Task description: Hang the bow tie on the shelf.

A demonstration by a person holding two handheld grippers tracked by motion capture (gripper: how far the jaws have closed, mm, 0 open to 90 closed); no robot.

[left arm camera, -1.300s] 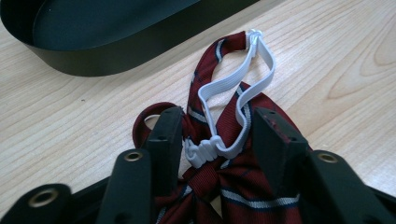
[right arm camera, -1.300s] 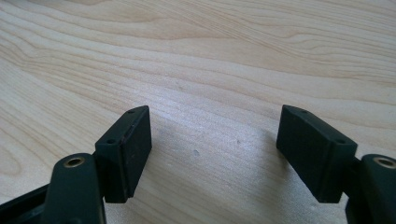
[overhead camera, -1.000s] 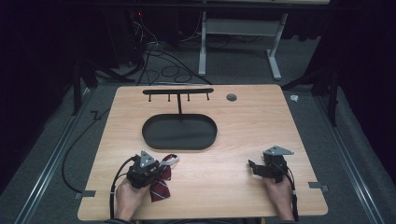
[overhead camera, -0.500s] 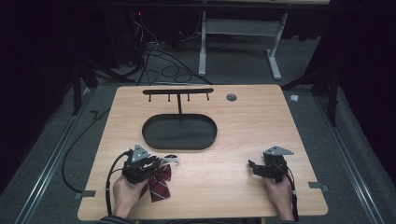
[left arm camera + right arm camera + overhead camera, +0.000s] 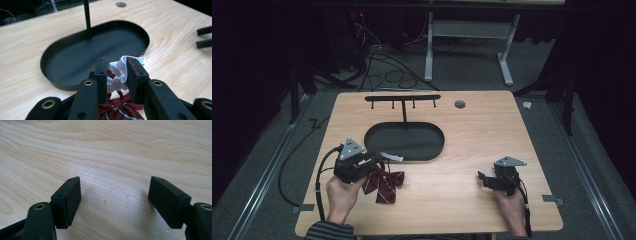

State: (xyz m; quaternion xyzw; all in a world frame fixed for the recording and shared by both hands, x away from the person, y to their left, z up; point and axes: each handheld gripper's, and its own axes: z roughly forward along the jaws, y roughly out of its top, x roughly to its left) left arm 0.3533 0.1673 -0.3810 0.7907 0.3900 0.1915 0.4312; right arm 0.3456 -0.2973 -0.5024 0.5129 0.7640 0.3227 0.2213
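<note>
Wooden table (image 5: pixel 472 135), left tongs (image 5: pixel 116 72) clenched on bow tie's white strap (image 5: pixel 117 67), right tongs (image 5: pixel 115 200) released.

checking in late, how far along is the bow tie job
Done: the left gripper is shut on the bow tie's white elastic strap. In hand: the bow tie lies by the black stand tray. Left, probably: hanging it on the hook bar. The right gripper is open and holds nothing.

A light wooden tabletop (image 5: pixel 472 135) carries a black oval tray (image 5: pixel 404 141) with an upright hook rack near its far middle, and a dark red striped bow tie (image 5: pixel 383 182) just beside the tray's near rim.
</note>
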